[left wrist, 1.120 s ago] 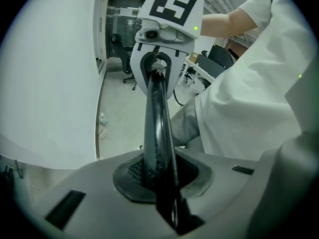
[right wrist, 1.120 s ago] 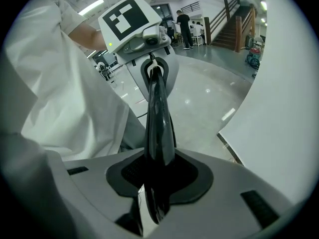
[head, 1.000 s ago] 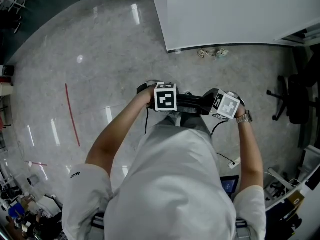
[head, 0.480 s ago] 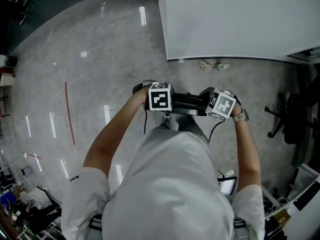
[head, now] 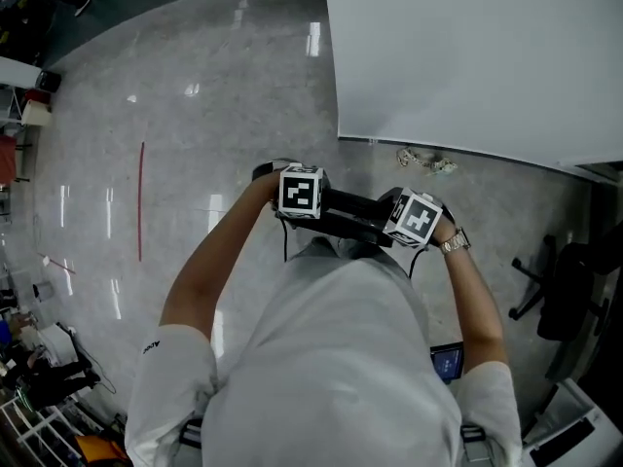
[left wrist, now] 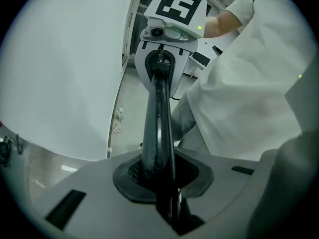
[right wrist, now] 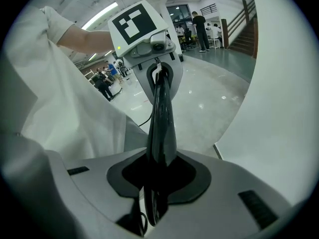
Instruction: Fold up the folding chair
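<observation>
Subject of inspection: folding chair [head: 352, 210]. In the head view I see it only as a narrow black bar held roughly level between the two grippers. It sits close in front of the person's white shirt [head: 331, 358] and off the grey floor [head: 195, 134]. I cannot make out the rest of its shape from any view.

Left gripper [left wrist: 160, 183]: the jaws are nearly together and clamped on one end of the black bar. The pads lie against both its sides. From there the bar runs straight up to the other gripper's marker cube.

Right gripper [right wrist: 157, 183]: the jaws have just been closing. The same bar stands edge-on between them and they press on it, so both ends are gripped and the grippers face each other along the bar.

Position: the chair is just off the lower left corner of a large white panel [head: 467, 56]. Some small clutter [head: 423, 159] lies on the floor at that panel's lower edge.

Other items noted:
- A red line [head: 140, 202] on the floor, well to the left.
- A black office chair [head: 565, 290] near the right edge of the head view.
- A small lit screen [head: 448, 361] beside the person's right arm.
- A wristwatch [head: 453, 244] on the right wrist.
- People [right wrist: 202, 31] standing far across the hall, seen in the right gripper view.
</observation>
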Action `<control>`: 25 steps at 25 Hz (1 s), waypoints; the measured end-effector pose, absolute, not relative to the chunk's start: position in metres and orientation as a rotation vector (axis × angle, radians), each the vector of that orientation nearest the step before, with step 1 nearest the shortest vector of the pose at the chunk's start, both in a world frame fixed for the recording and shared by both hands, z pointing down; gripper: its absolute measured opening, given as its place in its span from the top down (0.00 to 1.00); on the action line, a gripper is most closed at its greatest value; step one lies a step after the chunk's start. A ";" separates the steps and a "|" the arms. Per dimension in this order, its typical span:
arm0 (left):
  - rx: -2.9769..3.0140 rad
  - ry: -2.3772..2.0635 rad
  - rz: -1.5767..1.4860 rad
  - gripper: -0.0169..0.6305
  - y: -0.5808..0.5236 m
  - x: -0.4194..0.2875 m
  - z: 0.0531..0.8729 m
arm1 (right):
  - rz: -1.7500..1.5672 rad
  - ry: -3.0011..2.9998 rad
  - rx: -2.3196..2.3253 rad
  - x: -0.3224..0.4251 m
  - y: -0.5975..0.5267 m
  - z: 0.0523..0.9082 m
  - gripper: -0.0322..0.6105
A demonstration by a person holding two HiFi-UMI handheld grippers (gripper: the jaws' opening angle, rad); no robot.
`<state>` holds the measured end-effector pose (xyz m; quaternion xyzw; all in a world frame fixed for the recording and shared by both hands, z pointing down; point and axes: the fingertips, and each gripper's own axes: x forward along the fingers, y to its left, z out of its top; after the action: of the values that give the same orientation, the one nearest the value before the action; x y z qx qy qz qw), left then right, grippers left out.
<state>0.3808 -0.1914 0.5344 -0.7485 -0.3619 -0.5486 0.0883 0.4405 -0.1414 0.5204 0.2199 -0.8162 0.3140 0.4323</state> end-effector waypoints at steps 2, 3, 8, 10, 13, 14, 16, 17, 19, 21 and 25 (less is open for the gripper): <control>-2.238 -1.058 -1.640 0.86 -0.197 0.379 0.535 | 0.782 -2.050 0.533 0.439 -0.148 0.521 0.81; -2.247 -1.050 -1.647 0.86 -0.201 0.377 0.535 | 0.775 -2.055 0.528 0.437 -0.152 0.521 0.81; -2.287 -1.017 -1.675 0.86 -0.210 0.376 0.534 | 0.746 -2.052 0.487 0.439 -0.165 0.519 0.81; -2.288 -0.998 -1.679 0.86 -0.216 0.384 0.537 | 0.732 -2.047 0.501 0.448 -0.171 0.521 0.81; -2.272 -1.011 -1.688 0.86 -0.222 0.400 0.540 | 0.742 -2.036 0.502 0.464 -0.176 0.524 0.81; -2.270 -1.010 -1.685 0.86 -0.223 0.405 0.539 | 0.739 -2.035 0.505 0.469 -0.177 0.523 0.81; -2.280 -0.978 -1.676 0.86 -0.229 0.415 0.537 | 0.708 -2.035 0.520 0.480 -0.184 0.519 0.81; -2.294 -0.954 -1.674 0.86 -0.233 0.420 0.536 | 0.679 -2.036 0.532 0.485 -0.190 0.517 0.81; -2.327 -0.904 -1.677 0.86 -0.244 0.430 0.534 | 0.606 -2.036 0.564 0.496 -0.205 0.514 0.81; -2.344 -0.876 -1.696 0.86 -0.252 0.436 0.532 | 0.548 -2.026 0.580 0.505 -0.218 0.513 0.79; -2.349 -0.824 -1.681 0.86 -0.265 0.449 0.523 | 0.522 -2.014 0.558 0.519 -0.233 0.506 0.79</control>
<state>0.4490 -0.2647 0.5227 -0.7801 -0.2737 -0.5584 0.0690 0.5190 -0.2330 0.5057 0.2280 -0.8233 0.2135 0.4739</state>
